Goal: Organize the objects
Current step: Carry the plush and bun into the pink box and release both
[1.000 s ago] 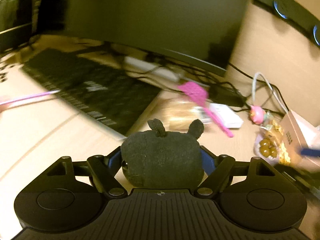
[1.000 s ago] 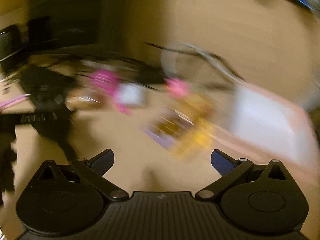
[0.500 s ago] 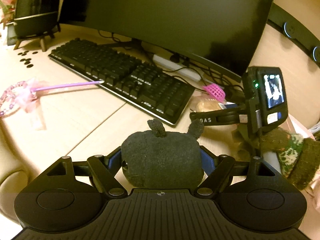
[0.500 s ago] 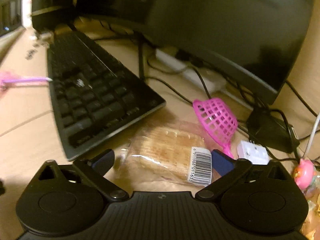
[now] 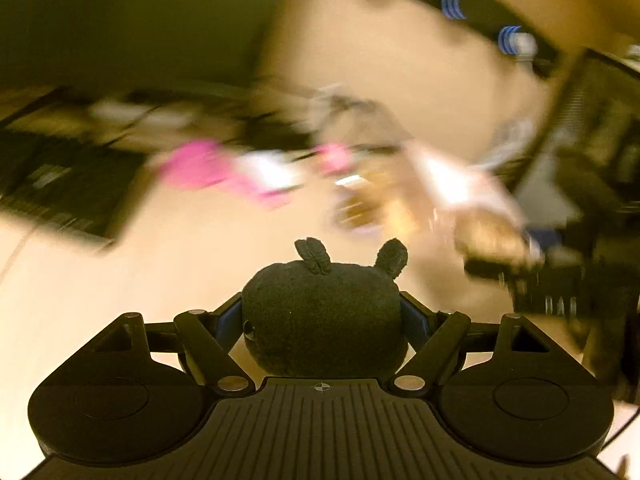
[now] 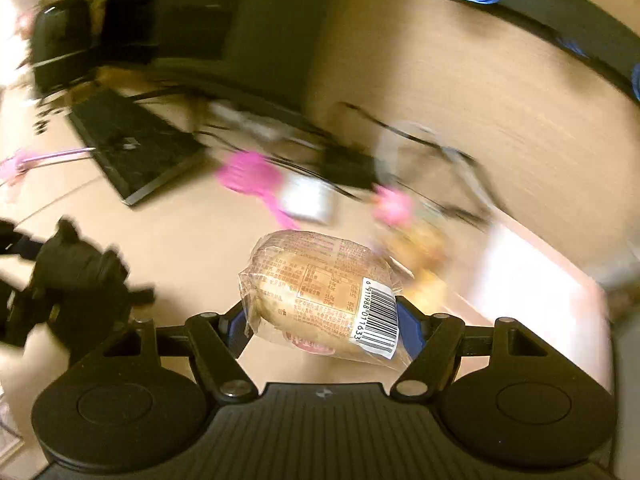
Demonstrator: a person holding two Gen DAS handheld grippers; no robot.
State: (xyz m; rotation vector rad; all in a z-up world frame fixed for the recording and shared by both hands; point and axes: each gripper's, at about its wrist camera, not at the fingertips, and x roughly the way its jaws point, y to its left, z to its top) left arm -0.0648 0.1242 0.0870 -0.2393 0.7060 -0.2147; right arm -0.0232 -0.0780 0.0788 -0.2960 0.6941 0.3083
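Note:
A dark plush toy (image 5: pixel 320 312) with two small ears sits between the blue pads of my left gripper (image 5: pixel 320 320), which is shut on it above the desk. A wrapped bread roll (image 6: pixel 316 280) with a barcode label hangs off the desk in my right gripper (image 6: pixel 322 322). Its jaws are closing, and both pads press the wrapper's sides. In the right wrist view the plush toy (image 6: pixel 76 264) and its gripper appear at the left. The left wrist view is badly blurred.
A black keyboard (image 6: pixel 136 148) and a dark monitor (image 6: pixel 200 20) stand at the back left of the wooden desk (image 6: pixel 192 248). Behind the bread lie a pink scoop (image 6: pixel 252 176), a white box (image 6: pixel 306 200), a small pink toy (image 6: pixel 394 204), cables, and a pale carton (image 6: pixel 532 280) to the right.
My right gripper has closed on the bread roll and lifted it off the desk. Both views have swung to the right. The left gripper still holds the plush toy.

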